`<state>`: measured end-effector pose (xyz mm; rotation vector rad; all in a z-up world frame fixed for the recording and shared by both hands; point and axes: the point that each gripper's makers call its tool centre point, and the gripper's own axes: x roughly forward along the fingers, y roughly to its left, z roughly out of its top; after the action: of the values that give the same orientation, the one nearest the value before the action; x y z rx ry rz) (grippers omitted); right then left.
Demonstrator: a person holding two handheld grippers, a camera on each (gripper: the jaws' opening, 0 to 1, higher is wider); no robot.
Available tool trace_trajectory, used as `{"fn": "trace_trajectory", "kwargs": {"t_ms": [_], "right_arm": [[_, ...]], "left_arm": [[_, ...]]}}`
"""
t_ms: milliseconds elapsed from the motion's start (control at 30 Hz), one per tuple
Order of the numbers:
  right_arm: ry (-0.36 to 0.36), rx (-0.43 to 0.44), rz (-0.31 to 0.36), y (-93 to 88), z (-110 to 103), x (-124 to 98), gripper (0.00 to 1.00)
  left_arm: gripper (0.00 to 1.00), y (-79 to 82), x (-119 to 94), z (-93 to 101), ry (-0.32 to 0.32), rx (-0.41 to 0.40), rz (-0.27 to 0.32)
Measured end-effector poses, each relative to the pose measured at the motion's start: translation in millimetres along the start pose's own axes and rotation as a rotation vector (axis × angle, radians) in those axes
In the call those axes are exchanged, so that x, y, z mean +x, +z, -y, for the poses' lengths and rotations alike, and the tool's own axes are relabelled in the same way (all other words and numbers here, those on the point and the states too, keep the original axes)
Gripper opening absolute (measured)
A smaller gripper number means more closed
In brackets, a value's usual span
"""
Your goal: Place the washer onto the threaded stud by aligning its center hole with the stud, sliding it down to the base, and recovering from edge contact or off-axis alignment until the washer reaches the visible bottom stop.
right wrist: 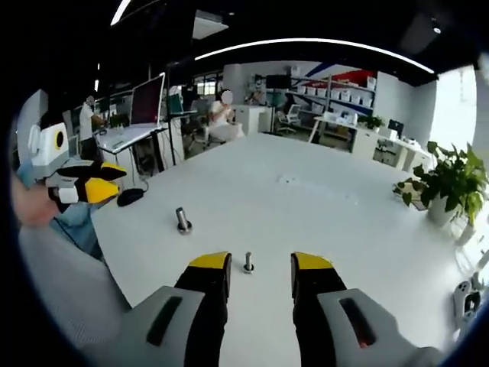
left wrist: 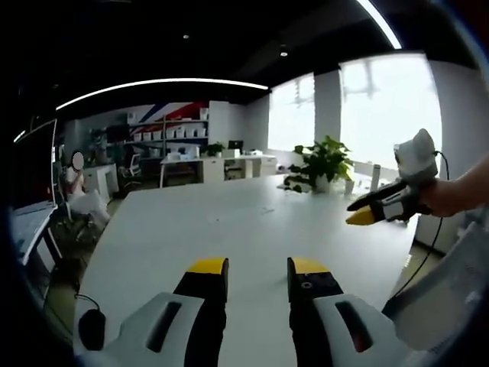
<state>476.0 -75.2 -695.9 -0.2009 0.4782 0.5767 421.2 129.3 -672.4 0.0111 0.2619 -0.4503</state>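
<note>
A short upright metal stud (right wrist: 248, 264) stands on the white table (right wrist: 306, 199), just ahead of my right gripper (right wrist: 261, 264) and between its yellow-tipped jaws, which stand apart with nothing held. A thicker dark stud on a round base (right wrist: 183, 220) stands farther off to the left. I cannot make out a washer. My left gripper (left wrist: 258, 267) is open over bare table (left wrist: 229, 222), holding nothing. The right gripper (left wrist: 374, 210) comes into the left gripper view from the right, held by a hand. In the right gripper view the left gripper (right wrist: 92, 183) shows at far left.
A black mouse (right wrist: 130, 196) lies near the table's left edge, also seen as a mouse (left wrist: 92, 329) with its cable. Potted plants (right wrist: 451, 187) stand beyond the far right edge. A monitor (right wrist: 147, 101) and desks with a seated person lie behind.
</note>
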Motion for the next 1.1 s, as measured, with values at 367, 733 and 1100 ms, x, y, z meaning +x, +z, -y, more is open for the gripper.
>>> {"fn": "trace_trajectory", "kwargs": {"t_ms": [367, 733, 1100], "right_arm": [[-0.106, 0.116, 0.172, 8.9, 17.5, -28.3, 0.32], [-0.183, 0.201, 0.244, 5.3, 24.1, -33.1, 0.33], [-0.203, 0.215, 0.277, 0.8, 26.6, -34.2, 0.33]], "left_arm": [[0.29, 0.6, 0.1, 1.8, 0.007, 0.029, -0.001], [0.29, 7.4, -0.7, 0.9, 0.015, 0.052, 0.025], [0.29, 17.5, -5.1, -3.1, 0.032, 0.051, 0.077]]}}
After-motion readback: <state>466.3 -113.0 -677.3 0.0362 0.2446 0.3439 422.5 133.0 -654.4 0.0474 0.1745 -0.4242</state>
